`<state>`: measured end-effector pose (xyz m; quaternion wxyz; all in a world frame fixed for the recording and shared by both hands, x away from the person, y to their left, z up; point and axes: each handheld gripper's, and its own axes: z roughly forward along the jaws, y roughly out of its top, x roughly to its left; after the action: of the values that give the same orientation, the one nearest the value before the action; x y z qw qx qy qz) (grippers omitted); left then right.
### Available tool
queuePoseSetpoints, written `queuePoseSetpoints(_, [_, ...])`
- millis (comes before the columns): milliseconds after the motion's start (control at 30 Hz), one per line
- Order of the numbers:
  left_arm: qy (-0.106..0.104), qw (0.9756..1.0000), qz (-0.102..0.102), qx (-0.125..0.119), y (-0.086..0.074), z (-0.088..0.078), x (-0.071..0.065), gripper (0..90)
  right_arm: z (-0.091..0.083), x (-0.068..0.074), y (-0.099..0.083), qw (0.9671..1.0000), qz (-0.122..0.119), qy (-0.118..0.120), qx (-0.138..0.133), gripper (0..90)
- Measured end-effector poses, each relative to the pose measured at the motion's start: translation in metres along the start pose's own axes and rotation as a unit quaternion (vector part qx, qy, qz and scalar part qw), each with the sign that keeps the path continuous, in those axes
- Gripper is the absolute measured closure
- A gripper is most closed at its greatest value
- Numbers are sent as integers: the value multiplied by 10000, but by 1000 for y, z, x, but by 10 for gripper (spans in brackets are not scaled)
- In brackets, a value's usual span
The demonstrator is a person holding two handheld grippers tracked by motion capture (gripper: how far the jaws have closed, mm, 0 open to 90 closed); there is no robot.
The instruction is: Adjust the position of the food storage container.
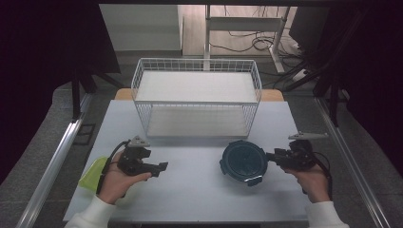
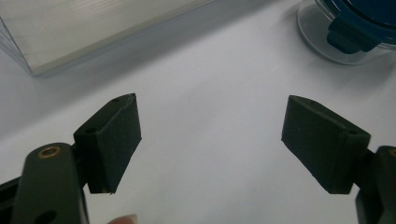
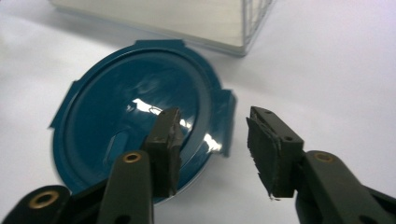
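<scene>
— Lid (image 1: pixel 243 161) sits blue on the table (image 1: pixel 190 190), near right, just in front of the wire basket (image 1: pixel 197 97)?

— Yes. Right gripper (image 3: pixel 212 135) has its jaws half open astride the lid's right clip, not pinching it. Left gripper (image 2: pixel 210 135) gapes wide over bare table, holding nothing

wire basket (image 1: pixel 196 97) | green item (image 1: pixel 93 172) table's left edge | table (image 1: pixel 190 190)

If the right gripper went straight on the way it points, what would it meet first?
The blue lid of the round container. The right gripper points at its edge, with one jaw over the lid and the other outside a side latch. They look partly open and not yet pressing, though depth is hard to judge.
</scene>
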<state>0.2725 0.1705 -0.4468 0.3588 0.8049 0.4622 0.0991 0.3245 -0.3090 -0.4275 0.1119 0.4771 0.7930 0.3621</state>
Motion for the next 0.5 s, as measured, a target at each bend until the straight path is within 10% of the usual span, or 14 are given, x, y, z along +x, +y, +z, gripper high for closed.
queuePoseSetpoints(500, [53, 10000, -12, -55, 0, -2, -1, 199, 30, -5, 18, 9983, -15, -414, 399, 757])
